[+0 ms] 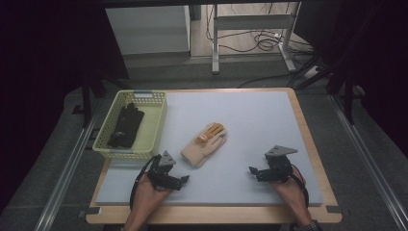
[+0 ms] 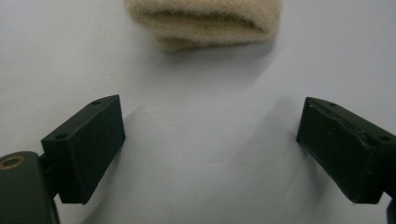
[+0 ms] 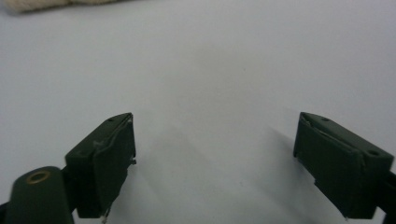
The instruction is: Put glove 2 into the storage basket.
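Observation:
A beige knitted glove (image 1: pixel 204 143) with orange fingertips lies flat near the middle of the pale mat (image 1: pixel 255 120). Its cuff (image 2: pixel 205 21) is just ahead of my left gripper (image 2: pixel 210 140), apart from the jaws. In the high view, my left gripper (image 1: pixel 184 179) rests low on the mat just below the glove, open with nothing between its jaws. My right gripper (image 1: pixel 253 171) is off to the glove's right, also open and empty. The right gripper view has bare mat between the jaws of this gripper (image 3: pixel 215 154) and an edge of the glove (image 3: pixel 42 4) at the top left.
A yellow-green plastic basket (image 1: pixel 156 130) stands at the mat's left edge with a black glove (image 1: pixel 126 125) lying inside. The mat sits on a wooden table (image 1: pixel 211 215). Past the table's far edge are metal frame legs and cables on the floor.

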